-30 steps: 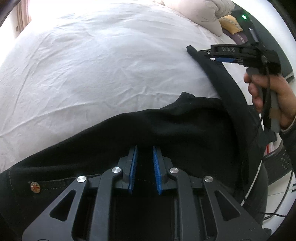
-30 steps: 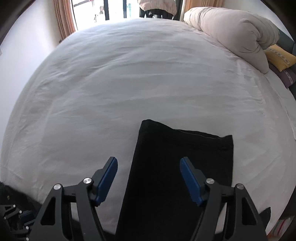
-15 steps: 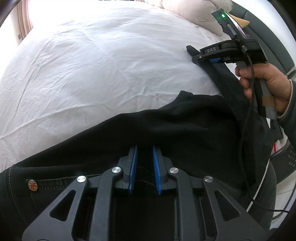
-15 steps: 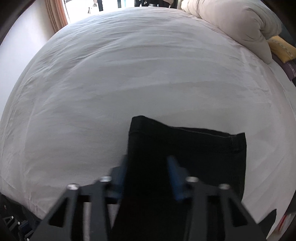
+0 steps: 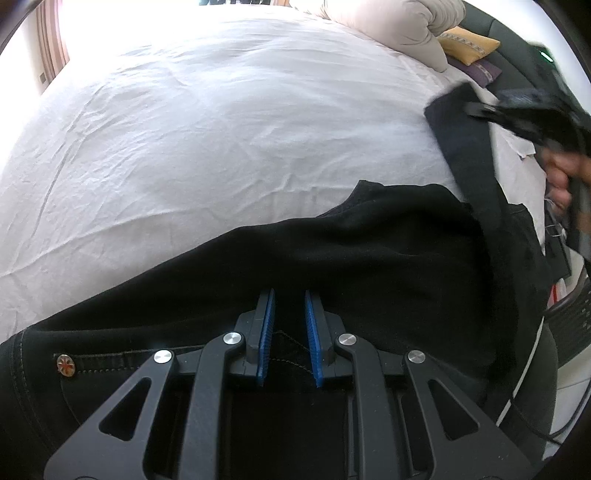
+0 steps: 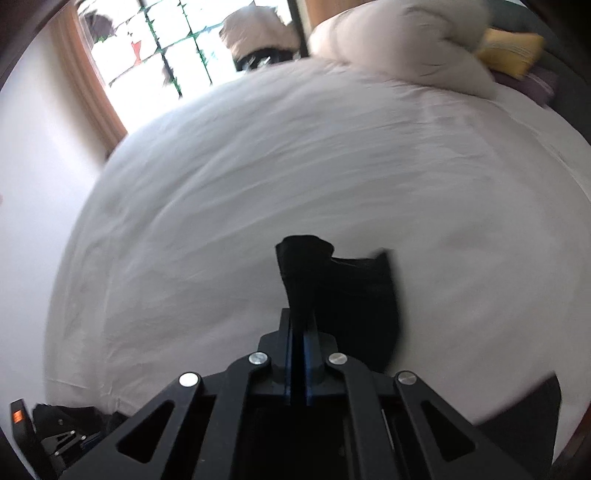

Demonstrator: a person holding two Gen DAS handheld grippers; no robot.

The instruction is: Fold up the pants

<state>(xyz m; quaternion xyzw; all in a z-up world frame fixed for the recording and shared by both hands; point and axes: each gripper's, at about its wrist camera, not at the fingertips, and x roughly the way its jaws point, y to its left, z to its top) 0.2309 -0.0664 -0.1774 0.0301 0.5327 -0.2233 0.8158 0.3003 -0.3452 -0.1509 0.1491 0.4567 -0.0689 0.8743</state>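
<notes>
The fold was in its lifting step: the right hand-held gripper [image 6: 297, 338], whose jaws had just been closing, was clamped on the hem of a leg of the black pants [image 5: 332, 266] near the bed's [image 5: 221, 129] right edge, while the left hand-held gripper [image 5: 289, 325], nearly closed, pinched the waist area at the near edge. The next move probably called for carrying that hem across toward the waist. The white sheet beyond lay open, with the rolled duvet [image 5: 391, 26] only at the far right corner.
</notes>
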